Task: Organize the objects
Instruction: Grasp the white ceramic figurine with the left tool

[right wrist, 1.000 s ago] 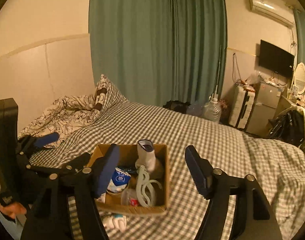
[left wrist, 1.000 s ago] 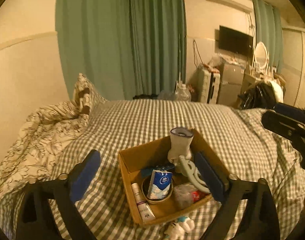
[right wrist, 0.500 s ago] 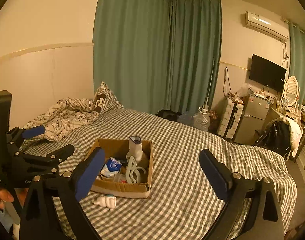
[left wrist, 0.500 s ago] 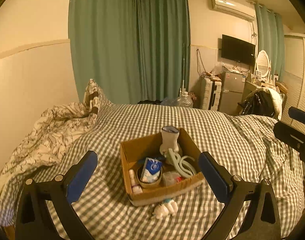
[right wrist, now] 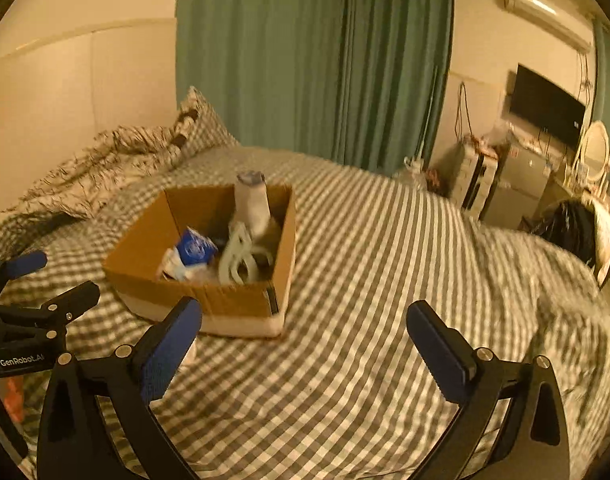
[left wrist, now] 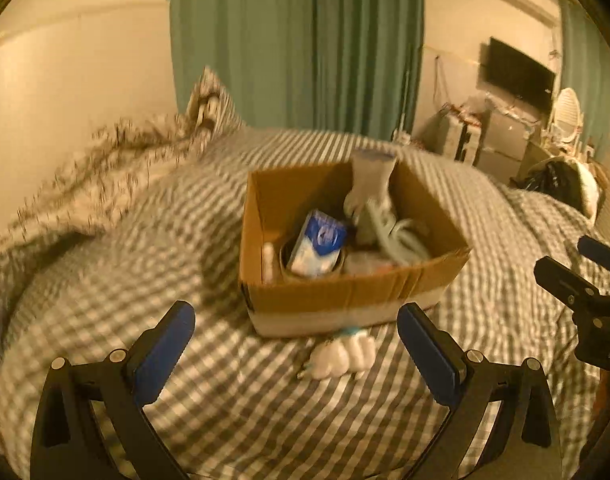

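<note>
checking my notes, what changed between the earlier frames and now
Both open, empty grippers, left gripper and right gripper, pulled back half a second ago, then moved closer to the cardboard box. Nothing grasped or released. The box's contents and the white toy on the bed stayed put.

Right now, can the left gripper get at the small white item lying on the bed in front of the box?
Probably yes. The white item lies in the open on the checked bedspread, just outside the cardboard box, with the left gripper jaws wide open on either side and nothing between.
</note>
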